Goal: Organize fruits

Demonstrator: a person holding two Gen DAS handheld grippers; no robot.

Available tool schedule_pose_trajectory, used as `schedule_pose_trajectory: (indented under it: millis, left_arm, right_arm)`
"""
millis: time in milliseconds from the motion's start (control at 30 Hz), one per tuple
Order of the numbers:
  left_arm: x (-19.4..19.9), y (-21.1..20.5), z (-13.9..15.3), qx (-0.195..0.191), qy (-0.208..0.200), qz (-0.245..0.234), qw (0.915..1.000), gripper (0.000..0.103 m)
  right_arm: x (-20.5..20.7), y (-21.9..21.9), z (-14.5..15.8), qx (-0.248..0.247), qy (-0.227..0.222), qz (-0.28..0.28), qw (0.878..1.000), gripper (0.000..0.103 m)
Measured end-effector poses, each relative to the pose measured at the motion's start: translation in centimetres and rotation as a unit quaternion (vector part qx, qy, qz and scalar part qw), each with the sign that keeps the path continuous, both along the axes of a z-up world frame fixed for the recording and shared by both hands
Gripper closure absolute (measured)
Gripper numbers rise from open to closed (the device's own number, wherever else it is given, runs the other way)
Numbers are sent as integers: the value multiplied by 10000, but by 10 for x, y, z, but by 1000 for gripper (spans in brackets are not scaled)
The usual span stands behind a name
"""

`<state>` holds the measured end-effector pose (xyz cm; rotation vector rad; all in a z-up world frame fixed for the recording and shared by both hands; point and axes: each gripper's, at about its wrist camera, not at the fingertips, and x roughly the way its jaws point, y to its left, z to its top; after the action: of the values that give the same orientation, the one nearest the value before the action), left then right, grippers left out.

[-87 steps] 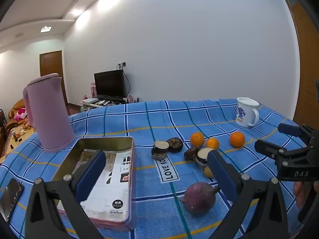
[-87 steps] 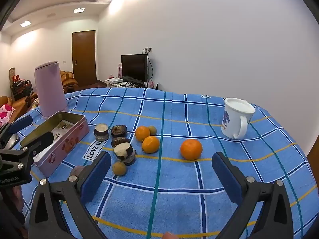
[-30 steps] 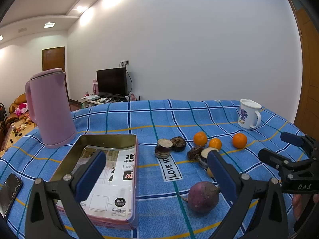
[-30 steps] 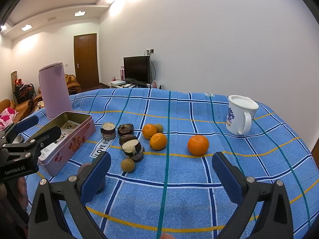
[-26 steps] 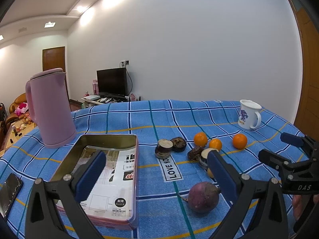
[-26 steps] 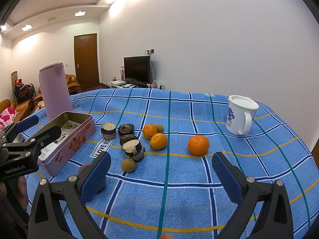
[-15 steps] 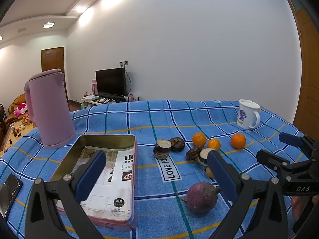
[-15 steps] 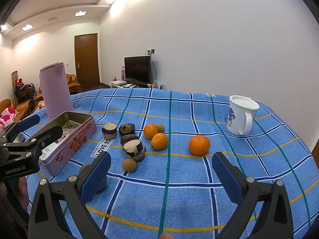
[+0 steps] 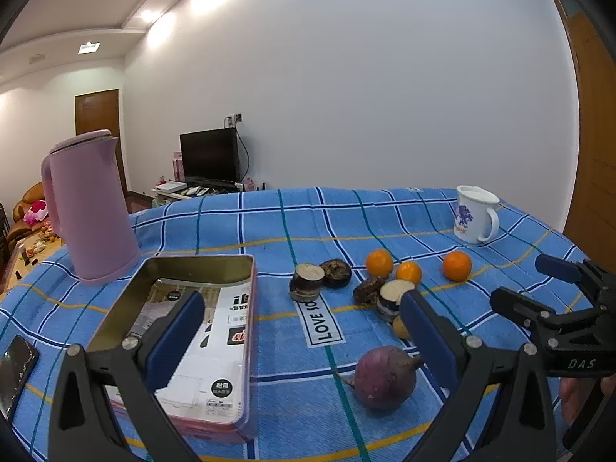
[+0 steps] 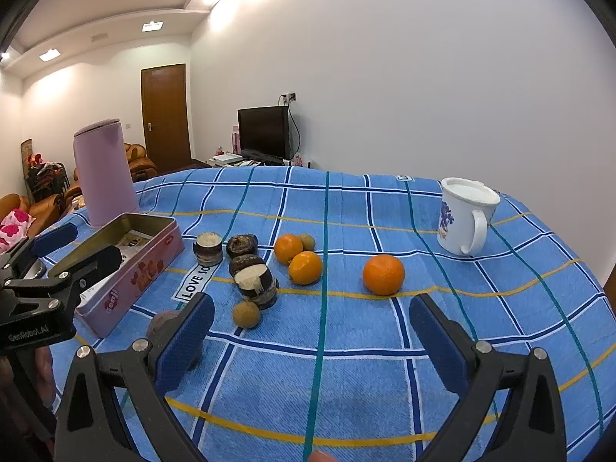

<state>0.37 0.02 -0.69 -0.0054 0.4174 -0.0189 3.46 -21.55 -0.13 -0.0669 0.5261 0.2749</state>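
Observation:
Three oranges lie on the blue checked cloth: one apart (image 10: 383, 273) (image 9: 457, 266), two close together (image 10: 305, 267) (image 10: 288, 248). Beside them are dark cut pieces (image 10: 257, 281) (image 9: 307, 282), a small brown fruit (image 10: 246, 314) and a purple beet (image 9: 385, 377). An open pink tin (image 9: 200, 308) (image 10: 131, 265) lies at the left. My left gripper (image 9: 300, 335) is open and empty, above the tin and the beet. My right gripper (image 10: 312, 327) is open and empty, short of the oranges.
A pink kettle (image 9: 90, 208) stands behind the tin. A white mug (image 10: 464, 215) stands at the far right. A phone (image 9: 15, 369) lies at the cloth's left edge. A "LOVE" label (image 9: 317, 317) is sewn into the cloth.
Both grippers have drifted only slightly; the scene sits a touch lower and to the left in the left wrist view. Nothing on the table has moved.

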Motion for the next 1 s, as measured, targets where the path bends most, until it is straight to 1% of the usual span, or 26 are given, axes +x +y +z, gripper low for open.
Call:
schedule_pose_trajectory:
  millis: [233,700,800,867,900,1000]
  left_arm:
    - [3,-7,-7,49,139,-121,9998,0]
    - [4,-11,-10,79,209,-172,9996,0]
    - [6,-17,-14,95,308,-371,9988,0]
    - [6,-21,-17,121,388,-513,9979,3]
    - [7,-24,-18,101,437,-602,9972,7]
    - [7,-33,-22,87,600,-881,9943,13]
  right_arm:
    - [3,-7,-6,70,94,-67,9999,1]
    - [4,-10,-11,88,129,-83,9998,1]
    - [4,-11,-13,97,156,-96,9998,1]
    - [4,-12,-14,138,172,-105,9997,1]
    - [5,-13,-15,163,183,-112,9996,1]
    - [6,-17,-15,223,202,-147,9994,1]
